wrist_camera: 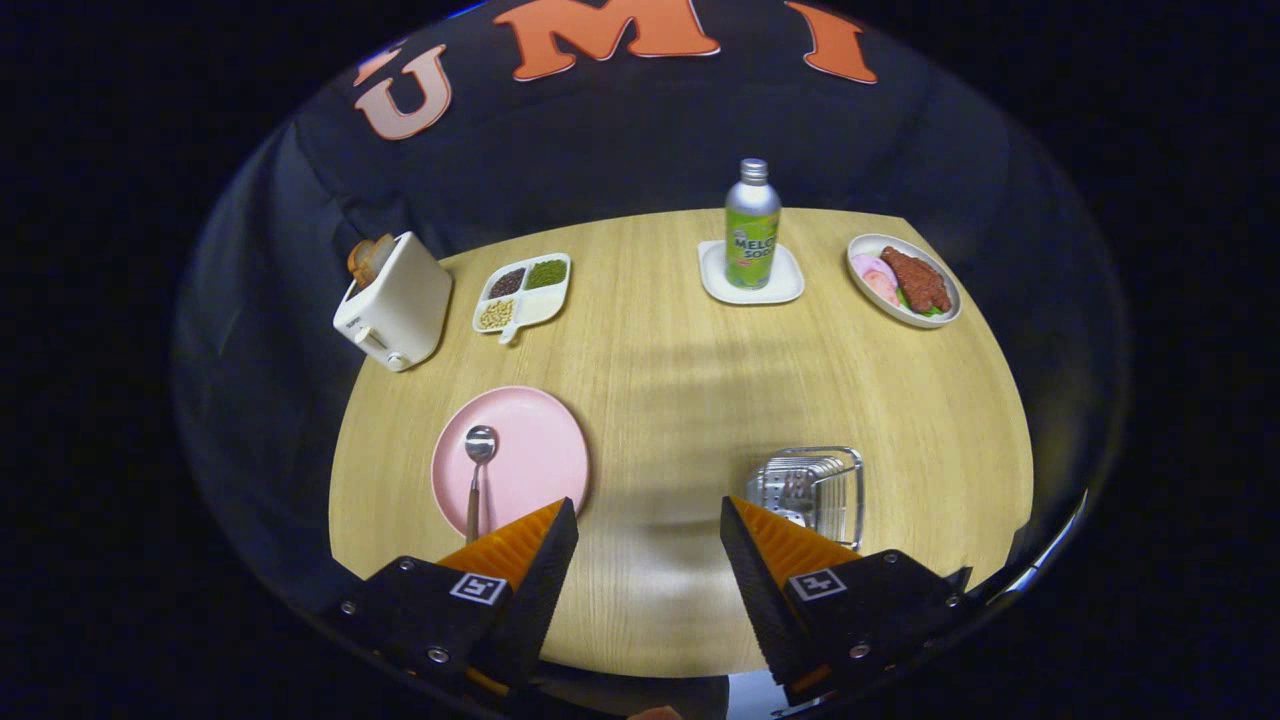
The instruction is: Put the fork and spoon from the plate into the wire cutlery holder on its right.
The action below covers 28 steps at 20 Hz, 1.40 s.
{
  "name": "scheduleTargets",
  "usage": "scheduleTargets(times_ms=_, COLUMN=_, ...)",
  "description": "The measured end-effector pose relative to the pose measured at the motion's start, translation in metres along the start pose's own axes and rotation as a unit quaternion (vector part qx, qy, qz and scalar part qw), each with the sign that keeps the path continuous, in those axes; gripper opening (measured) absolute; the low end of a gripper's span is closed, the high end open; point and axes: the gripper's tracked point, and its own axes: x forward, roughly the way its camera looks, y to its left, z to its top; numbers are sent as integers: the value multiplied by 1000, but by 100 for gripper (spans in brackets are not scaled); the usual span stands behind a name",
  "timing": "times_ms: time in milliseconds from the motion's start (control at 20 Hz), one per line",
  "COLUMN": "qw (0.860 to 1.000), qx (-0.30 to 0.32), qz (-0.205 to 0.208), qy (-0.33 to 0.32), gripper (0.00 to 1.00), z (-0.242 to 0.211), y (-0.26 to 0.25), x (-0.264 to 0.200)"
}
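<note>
Gripper view. The gripper [648, 520] hangs above the near edge of the wooden table [680, 400] with its jaws spread wide and nothing between them; bare tabletop lies in the gap.

Just ahead of the left finger lies the pink plate [535, 440]. The spoon [477, 475] rests on it, bowl pointing away from the jaws and handle running back toward the left fingertip, so the handle is the end nearest for a grip. No fork can be made out on the plate.

Just ahead of the right finger stands the wire cutlery holder [820, 490], partly covered by that fingertip. Fork-like tines appear inside it, which suggests the fork is already stowed; this is a judgement, as the detail is small.

Well beyond the jaws, along the far edge: a toaster [395, 300] holding bread, a divided dish [525, 290] of grains, a soda bottle [752, 225] on a white saucer [785, 285], and a plate of meat [905, 280].

Probable step in hand: approach to the spoon. The jaws are wide enough to straddle the handle.
</note>
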Motion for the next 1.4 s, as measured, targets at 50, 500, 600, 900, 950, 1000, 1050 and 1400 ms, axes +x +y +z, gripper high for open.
scheduleTargets(times_ms=50, qw=1000, qx=-7, qz=6, qy=8, gripper=87, z=-3, y=13, x=5)
scheduleTargets(times_ms=500, qw=992, qx=-78, qz=53, qy=80, gripper=89, z=-33, y=121, x=55)
scheduleTargets(times_ms=600, qw=990, qx=-92, qz=53, qy=94, gripper=89, z=-38, y=133, x=69)
scheduleTargets(times_ms=900, qw=983, qx=-107, qz=39, qy=145, gripper=88, z=-55, y=155, x=106)
scheduleTargets(times_ms=950, qw=982, qx=-106, qz=39, qy=153, gripper=86, z=-57, y=158, x=112)
scheduleTargets(times_ms=1000, qw=981, qx=-104, qz=36, qy=161, gripper=82, z=-61, y=159, x=118)
scheduleTargets(times_ms=1050, qw=980, qx=-105, qz=33, qy=167, gripper=80, z=-63, y=160, x=122)
scheduleTargets(times_ms=1400, qw=976, qx=-104, qz=7, qy=193, gripper=31, z=-78, y=157, x=140)
